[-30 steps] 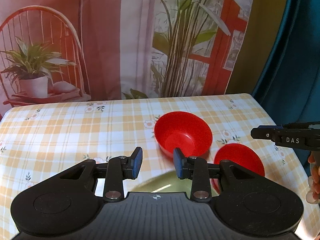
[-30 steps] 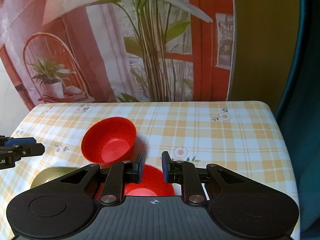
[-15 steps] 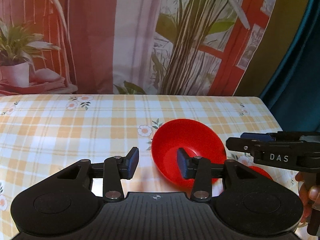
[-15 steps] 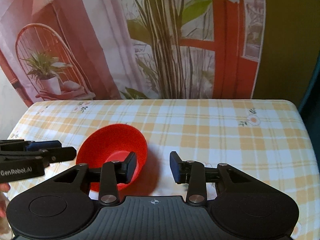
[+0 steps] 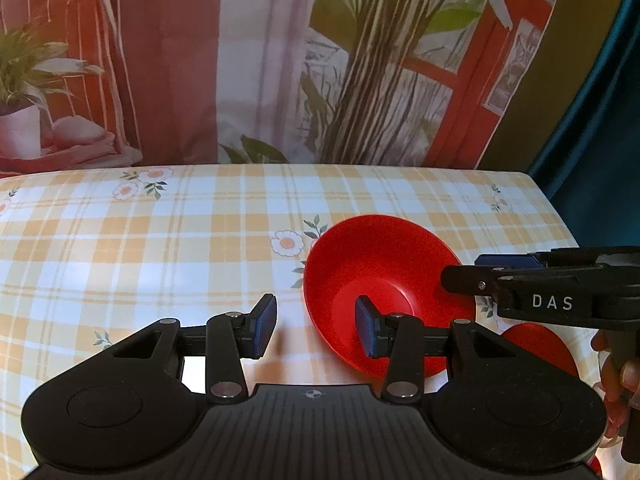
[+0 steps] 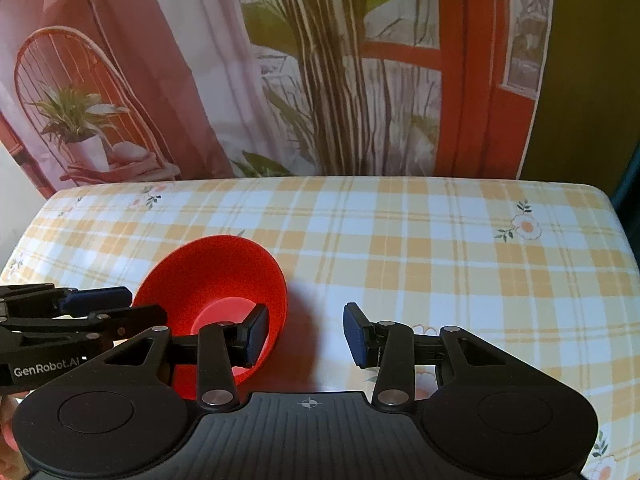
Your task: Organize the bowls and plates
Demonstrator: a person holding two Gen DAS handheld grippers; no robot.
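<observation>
Straddling the rim of the red bowl [image 5: 384, 280] from both sides, I have my left gripper [image 5: 316, 330] spread, one pad inside the bowl's near wall, the other outside over the checked tablecloth [image 5: 160, 248]; nothing is pinched. My right gripper [image 6: 306, 334] is likewise spread, its jaws having just been opening, one finger [image 6: 254, 334] inside the bowl, the other past its right edge over bare cloth. The bowl sits tilted on the cloth, its opening towards me. Just right of the bowl, under my right gripper's arm, a second red dish [image 5: 540, 348] lies partly hidden.
</observation>
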